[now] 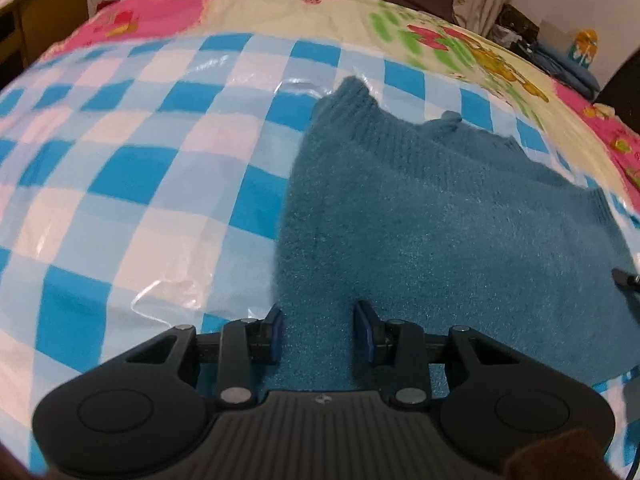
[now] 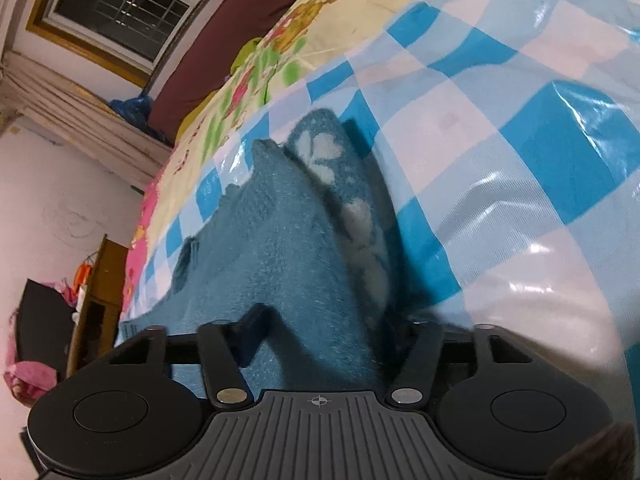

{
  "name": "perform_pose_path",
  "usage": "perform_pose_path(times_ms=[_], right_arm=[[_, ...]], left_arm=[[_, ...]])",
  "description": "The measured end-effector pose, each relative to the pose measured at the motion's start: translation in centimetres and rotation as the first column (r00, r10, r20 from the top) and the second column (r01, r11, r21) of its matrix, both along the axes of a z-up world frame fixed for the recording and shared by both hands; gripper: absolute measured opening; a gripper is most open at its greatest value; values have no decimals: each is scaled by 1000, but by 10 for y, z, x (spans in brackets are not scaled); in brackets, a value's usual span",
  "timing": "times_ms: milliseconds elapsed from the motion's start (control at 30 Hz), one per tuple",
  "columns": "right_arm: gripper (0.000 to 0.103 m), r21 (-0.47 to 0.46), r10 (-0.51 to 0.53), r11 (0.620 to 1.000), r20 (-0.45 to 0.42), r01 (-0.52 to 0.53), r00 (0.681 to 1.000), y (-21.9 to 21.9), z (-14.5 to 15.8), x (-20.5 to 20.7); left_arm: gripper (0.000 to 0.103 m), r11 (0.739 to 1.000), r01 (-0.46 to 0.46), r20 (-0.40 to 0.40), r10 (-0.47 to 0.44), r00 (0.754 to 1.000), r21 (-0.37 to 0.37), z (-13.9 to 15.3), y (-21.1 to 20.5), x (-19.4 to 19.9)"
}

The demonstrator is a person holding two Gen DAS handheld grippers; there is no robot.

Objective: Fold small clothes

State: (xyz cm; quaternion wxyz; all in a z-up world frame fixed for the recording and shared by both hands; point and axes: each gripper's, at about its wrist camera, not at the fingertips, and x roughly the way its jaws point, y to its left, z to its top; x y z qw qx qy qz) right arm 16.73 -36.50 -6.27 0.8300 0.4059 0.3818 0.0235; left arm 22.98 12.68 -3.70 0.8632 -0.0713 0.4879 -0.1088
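Nearest to both lenses sits black gripper housing. Covers most of the bed with a glossy blue-and-white checked sheet (image 1: 140,180), and carries on it the teal sweater (image 1: 440,220), spread on the right part of the sheet in the left wrist view. Keeps the left gripper (image 1: 320,332) low over the near left border of the knit, fingers set narrow but apart, flat wool between the pads and no pinch visible. Shows the right gripper (image 2: 332,336) closed around a raised ridge of the sweater, far finger hidden behind the wool, white flower pattern (image 2: 320,148) turned up along the lifted edge. Looks like the start of a fold: one side taken, other side not yet gripped. Calls next for closing the left fingers on the border, then carrying both sides across together. Could slide on the slippery sheet. Leaves a cartoon quilt (image 1: 300,4) behind and a wooden cabinet (image 1: 52,12) aside, nothing blocking.
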Motion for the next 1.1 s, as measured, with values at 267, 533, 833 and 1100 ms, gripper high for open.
perform_pose_path(times_ms=[267, 533, 833, 1100], right_arm=[[35, 50, 21, 998, 27, -22, 999, 1, 17, -13], [34, 62, 86, 994, -20, -85, 996, -1, 28, -66], [45, -209, 53, 976, -59, -64, 997, 11, 52, -97], [50, -369, 97, 927, 83, -60, 992, 24, 81, -87]], left_arm=[[28, 998, 42, 12, -42, 999, -45, 16, 3, -10], [28, 989, 125, 2, -126, 992, -74, 27, 3, -64], [28, 998, 62, 25, -63, 998, 26, 40, 10, -83], [28, 995, 46, 173, -61, 983, 87, 69, 0, -89]])
